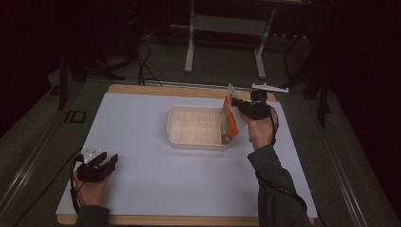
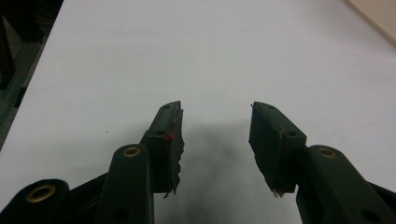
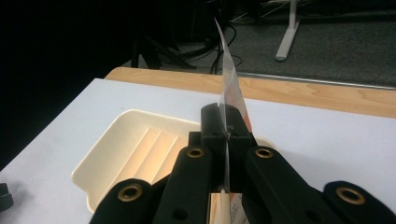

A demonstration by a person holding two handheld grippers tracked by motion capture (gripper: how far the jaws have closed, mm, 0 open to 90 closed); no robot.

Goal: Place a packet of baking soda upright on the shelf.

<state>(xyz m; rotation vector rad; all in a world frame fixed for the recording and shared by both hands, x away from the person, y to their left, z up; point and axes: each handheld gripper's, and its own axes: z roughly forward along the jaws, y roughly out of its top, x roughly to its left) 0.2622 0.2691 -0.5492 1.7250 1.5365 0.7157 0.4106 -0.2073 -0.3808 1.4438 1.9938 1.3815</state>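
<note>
A cream plastic tray sits on the white sheet at the middle of the table. My right gripper is shut on an orange and white flat packet, held on edge over the tray's right end. In the right gripper view the packet's thin clear edge rises between the closed jaws, with the tray below and to the left. My left gripper rests open near the front left of the sheet. Nothing lies between its jaws in the left gripper view, where the gripper points over bare sheet.
The white sheet covers a wooden table whose edge shows at the back. Beyond the table stand a metal frame and loose cables on a dark floor.
</note>
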